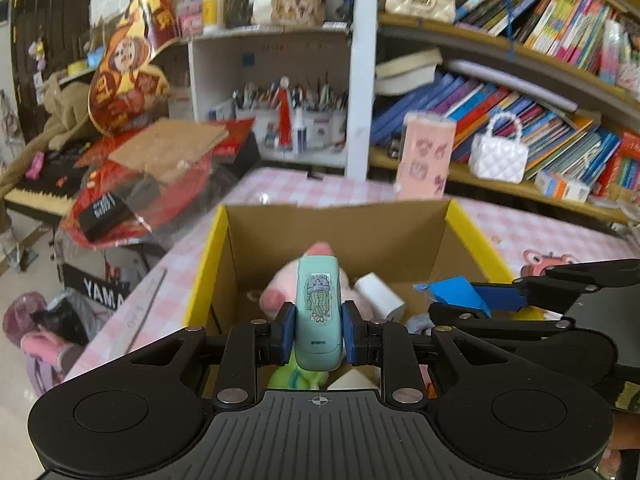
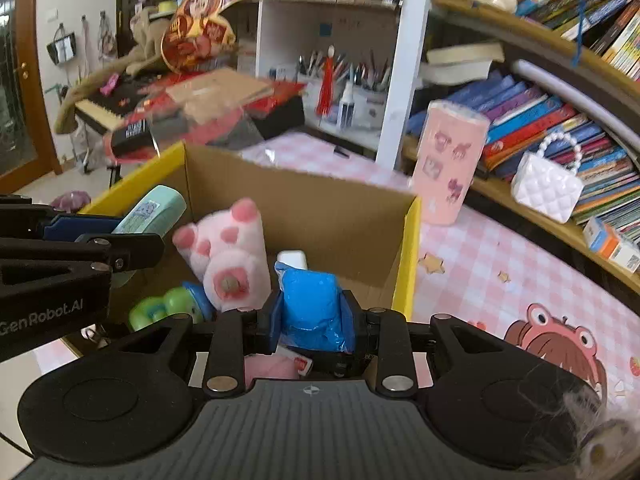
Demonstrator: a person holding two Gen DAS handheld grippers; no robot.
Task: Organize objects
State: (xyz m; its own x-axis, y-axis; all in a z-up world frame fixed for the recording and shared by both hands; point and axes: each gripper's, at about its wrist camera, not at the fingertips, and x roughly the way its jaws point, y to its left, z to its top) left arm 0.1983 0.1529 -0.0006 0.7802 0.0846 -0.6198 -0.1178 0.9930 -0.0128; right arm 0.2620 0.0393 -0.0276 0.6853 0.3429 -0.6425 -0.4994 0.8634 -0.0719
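My left gripper (image 1: 319, 334) is shut on a mint-green case with a cartoon sticker (image 1: 319, 312) and holds it above the open cardboard box with yellow flaps (image 1: 336, 228). My right gripper (image 2: 313, 320) is shut on a blue plastic packet (image 2: 310, 306), also over the box (image 2: 300, 200). In the box lie a pink plush paw (image 2: 226, 248), a green toy (image 2: 168, 308) and a white block (image 2: 293, 258). The left gripper with the mint case (image 2: 154, 210) shows at the left of the right wrist view. The right gripper with the blue packet (image 1: 456, 290) shows at the right of the left wrist view.
The box stands on a pink checked tablecloth (image 2: 500, 256). A pink cup with cartoon prints (image 2: 450, 160) stands behind the box. A white quilted handbag (image 2: 548, 186) sits on the bookshelf to the right. A keyboard piled with red packages (image 1: 132, 184) is at the left.
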